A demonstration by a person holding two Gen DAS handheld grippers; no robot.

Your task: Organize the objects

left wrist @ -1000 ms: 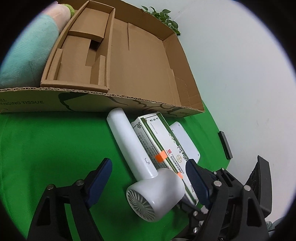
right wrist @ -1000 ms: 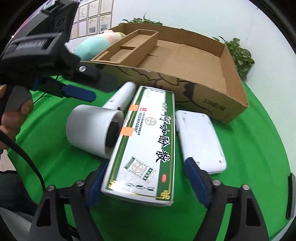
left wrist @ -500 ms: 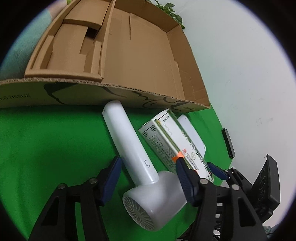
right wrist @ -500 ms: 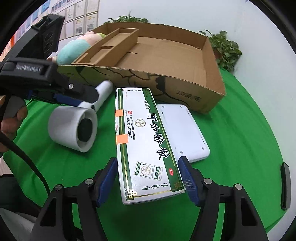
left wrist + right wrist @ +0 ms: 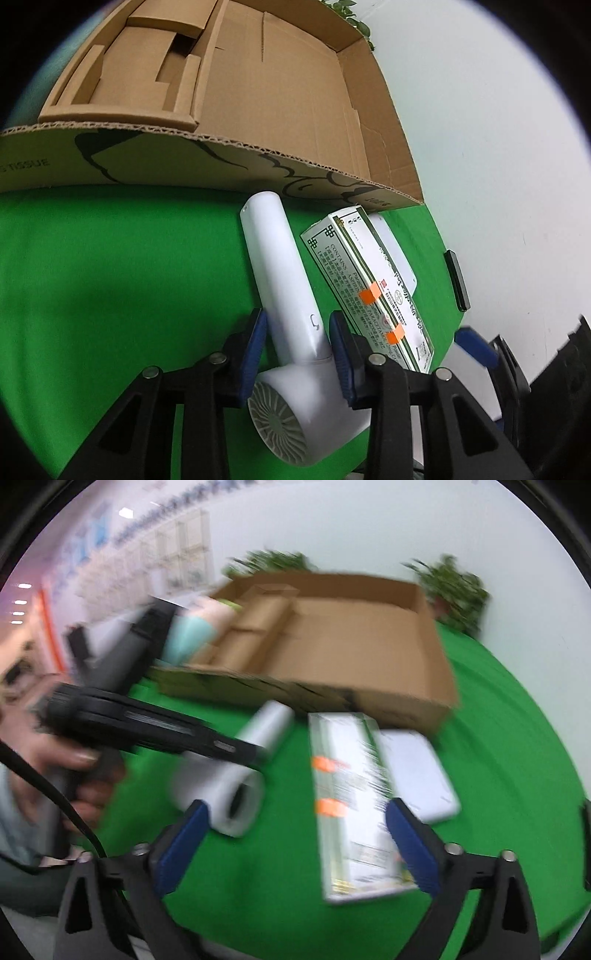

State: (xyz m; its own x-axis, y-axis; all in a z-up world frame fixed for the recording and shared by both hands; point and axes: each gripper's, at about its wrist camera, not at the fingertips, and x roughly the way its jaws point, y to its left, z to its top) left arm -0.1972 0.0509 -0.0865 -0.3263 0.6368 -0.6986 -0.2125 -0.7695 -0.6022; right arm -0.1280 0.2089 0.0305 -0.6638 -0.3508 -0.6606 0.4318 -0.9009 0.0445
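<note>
Green cloth [image 5: 110,266] covers the table, with a pale wall behind it. On the cloth lies a white hair dryer [image 5: 291,317], its long handle pointing away toward the cardboard box [image 5: 295,110] and its round head, with a grey ribbed grille, at the near end. The left gripper [image 5: 297,354] has its blue-padded jaws closed around the handle just above the head, both pads pressed against the white plastic.

Just right of the dryer lies a long green-and-white medicine carton [image 5: 373,291] with two orange tape tabs, its long axis running near to far and slightly angled away from the handle. Under its right edge sits a flat white device [image 5: 399,258]. A small black bar [image 5: 457,280] lies near the cloth's right edge.

Beyond these stands the wide, shallow cardboard box, open at the top. Its left part holds a folded cardboard insert [image 5: 147,66] forming small compartments; the large right part shows only bare cardboard floor. A teal plush toy [image 5: 192,635] lies just left of the box.

In the blurred right wrist view, the right gripper [image 5: 295,845] hangs with jaws spread wide, gripping nothing, above the near end of the medicine carton.
</note>
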